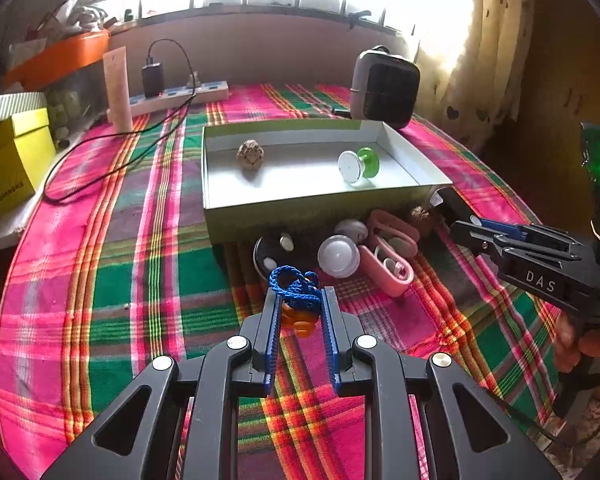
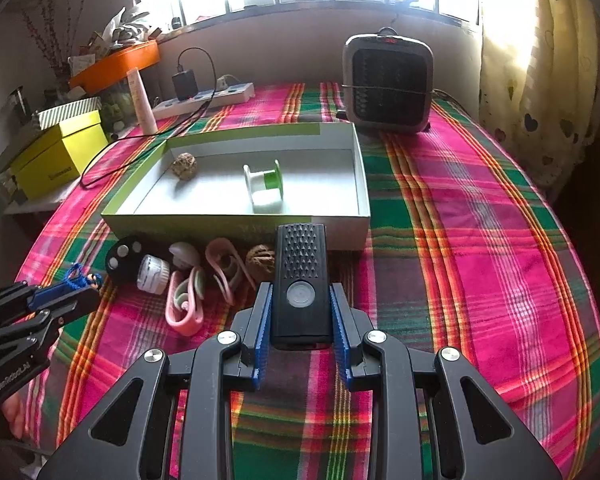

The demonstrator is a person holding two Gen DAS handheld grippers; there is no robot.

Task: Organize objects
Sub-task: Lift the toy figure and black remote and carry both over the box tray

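Observation:
My left gripper [image 1: 298, 304] is shut on a blue braided cord [image 1: 294, 284] with an orange piece under it, held just above the plaid cloth. My right gripper [image 2: 300, 286] is shut on a black rectangular device [image 2: 300, 264] with a round button, in front of the open white box [image 2: 236, 222]. Inside the box lie a brown ball [image 2: 184, 166] and a green-and-white spool [image 2: 262, 184]. Along the box's front wall lie a black round remote [image 2: 122, 258], a white cap [image 2: 154, 274], pink clips [image 2: 184, 300] and a second brown ball [image 2: 260, 260].
A grey fan heater [image 2: 388, 80] stands behind the box. At the back left are a power strip [image 2: 204, 98] with a plugged charger and trailing cable, a pale tube [image 2: 142, 100], a yellow box [image 2: 56, 156] and an orange tray [image 2: 116, 64]. A curtain [image 2: 540, 60] hangs at the right.

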